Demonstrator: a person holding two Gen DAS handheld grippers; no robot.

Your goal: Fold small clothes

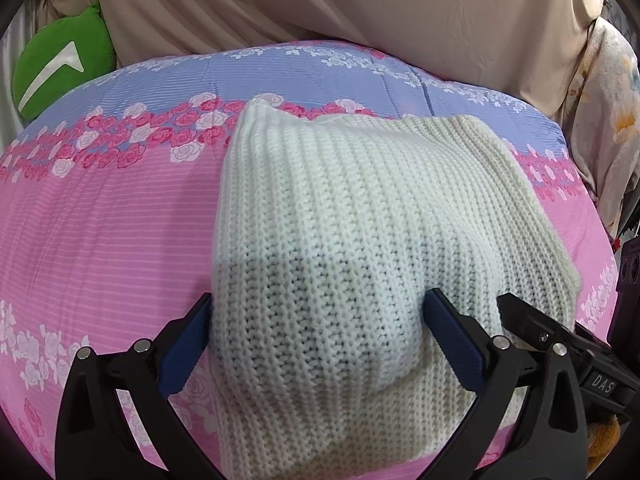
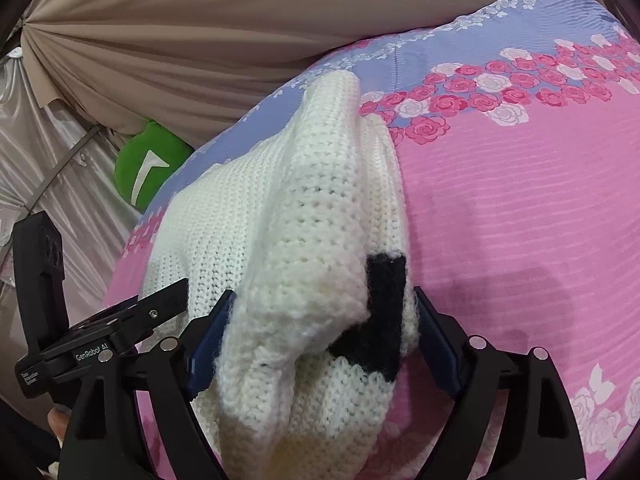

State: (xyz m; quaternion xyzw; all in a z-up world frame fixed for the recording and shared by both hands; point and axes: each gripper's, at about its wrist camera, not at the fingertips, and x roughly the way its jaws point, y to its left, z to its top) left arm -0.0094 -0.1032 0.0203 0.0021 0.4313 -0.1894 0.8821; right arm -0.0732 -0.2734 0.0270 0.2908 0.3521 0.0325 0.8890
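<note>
Both grippers, left [image 1: 320, 320] and right [image 2: 322, 320], pinch the knit [image 1: 352, 208] over the quilt [image 1: 100, 220]. Advice: carry the 2 corners level, lay edge-to-edge, then release.

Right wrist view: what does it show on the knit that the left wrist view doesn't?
Only the right wrist view shows the black patch on the white knit garment, bunched in thick folds between the right gripper jaws, plus grey satin drapes.

Only the left wrist view shows a plain ribbed face of the garment and floral cloth at the right.

Both show the pink-and-blue rose quilt, green cushion, beige curtain, and the left gripper.
</note>
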